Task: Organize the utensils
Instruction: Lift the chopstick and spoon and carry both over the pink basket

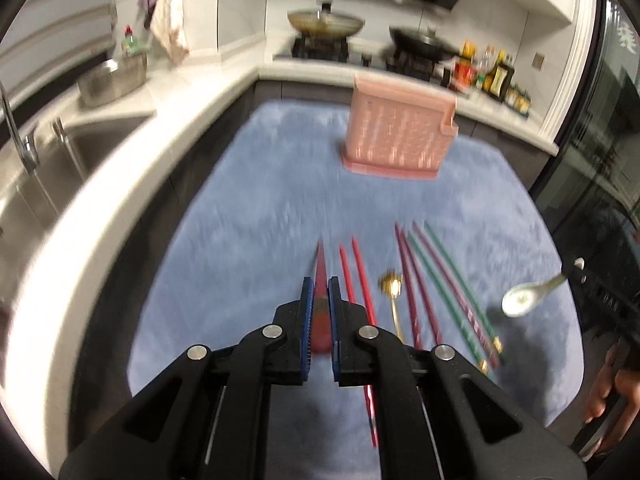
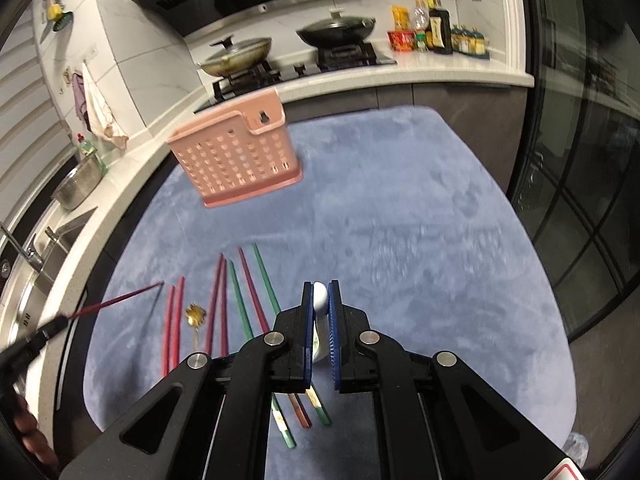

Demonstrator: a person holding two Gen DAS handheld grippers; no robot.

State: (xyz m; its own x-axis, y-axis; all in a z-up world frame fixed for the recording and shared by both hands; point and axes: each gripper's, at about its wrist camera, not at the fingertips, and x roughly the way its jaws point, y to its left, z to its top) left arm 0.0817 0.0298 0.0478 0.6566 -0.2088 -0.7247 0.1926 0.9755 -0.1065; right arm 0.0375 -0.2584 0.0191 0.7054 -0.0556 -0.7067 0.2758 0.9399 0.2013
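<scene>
A pink perforated utensil basket (image 1: 396,136) (image 2: 236,160) stands at the far side of a blue mat (image 1: 260,208) (image 2: 400,220). My left gripper (image 1: 321,286) is shut on red chopsticks (image 1: 321,264), held above the mat; they also show in the right wrist view (image 2: 120,300). My right gripper (image 2: 320,290) is shut on a white ceramic spoon (image 2: 319,300), which the left wrist view shows in the air at right (image 1: 522,300). Red (image 1: 356,276), purple (image 1: 412,280) and green chopsticks (image 1: 444,280) and a gold spoon (image 1: 392,288) (image 2: 195,316) lie on the mat.
A white counter with a steel sink (image 1: 60,168) and a faucet (image 1: 16,128) runs along the left. A steel bowl (image 1: 112,76) sits beside the sink. A stove with two lidded pans (image 2: 288,44) and bottles (image 2: 436,32) stands behind the mat. A glass door (image 2: 592,200) is at right.
</scene>
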